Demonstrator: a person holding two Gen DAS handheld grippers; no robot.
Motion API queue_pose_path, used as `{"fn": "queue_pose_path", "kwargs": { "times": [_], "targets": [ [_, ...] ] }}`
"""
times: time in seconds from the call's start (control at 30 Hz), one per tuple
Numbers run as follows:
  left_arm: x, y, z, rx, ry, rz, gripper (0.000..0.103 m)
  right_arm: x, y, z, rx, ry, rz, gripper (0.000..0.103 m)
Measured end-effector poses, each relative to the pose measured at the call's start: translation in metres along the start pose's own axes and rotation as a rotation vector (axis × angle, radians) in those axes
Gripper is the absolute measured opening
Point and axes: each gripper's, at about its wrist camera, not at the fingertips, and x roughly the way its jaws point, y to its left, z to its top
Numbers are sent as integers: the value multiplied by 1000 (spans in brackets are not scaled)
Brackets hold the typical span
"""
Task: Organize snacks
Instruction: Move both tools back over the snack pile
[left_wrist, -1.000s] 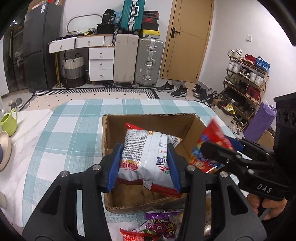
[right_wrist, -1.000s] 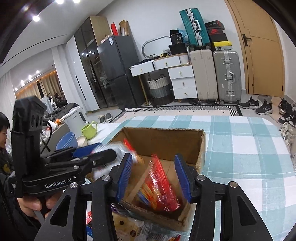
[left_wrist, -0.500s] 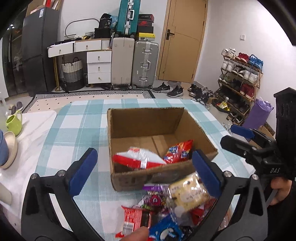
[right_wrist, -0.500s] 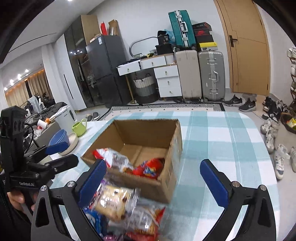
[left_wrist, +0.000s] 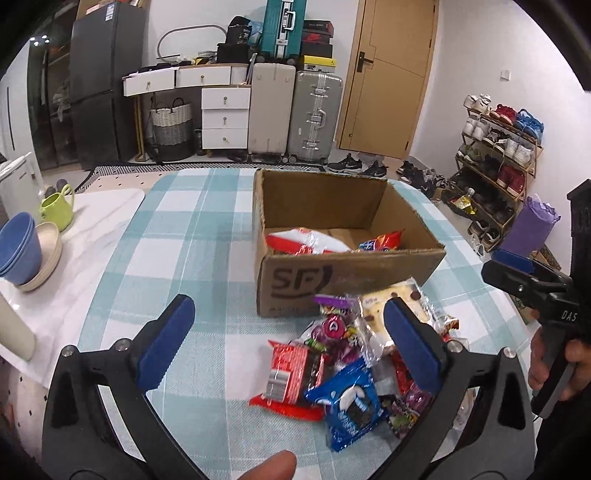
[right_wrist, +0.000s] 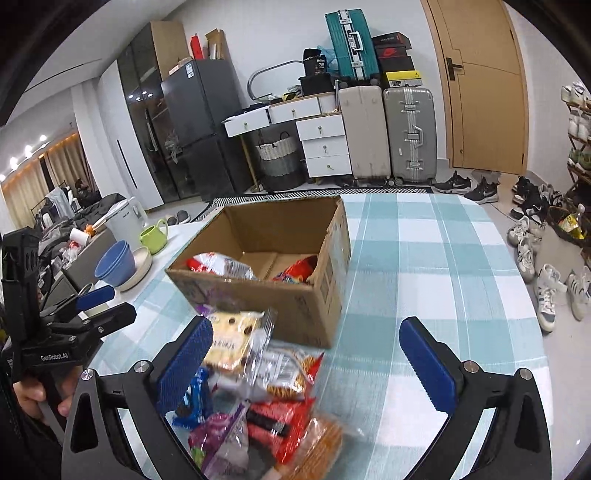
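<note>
Open cardboard box holding two snack bags, loose snack packets heaped just before it

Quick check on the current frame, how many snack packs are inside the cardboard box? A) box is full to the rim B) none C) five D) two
D: the cardboard box holds just a red-and-white bag on one side and a red-orange pack on the other, with bare cardboard floor between them; the remaining snack pile lies on the tablecloth in front of the box.
</note>
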Motion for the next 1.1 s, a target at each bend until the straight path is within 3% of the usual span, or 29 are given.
{"fn": "queue_pose_path", "kwargs": {
  "times": [0.63,1.1],
  "targets": [
    [10,-22,-63,21,77,7,102,-3,-6,-53,15,38,-24,103],
    [38,-34,-81,15,136,27,102,21,-16,-79,6,202,-38,103]
  ]
}}
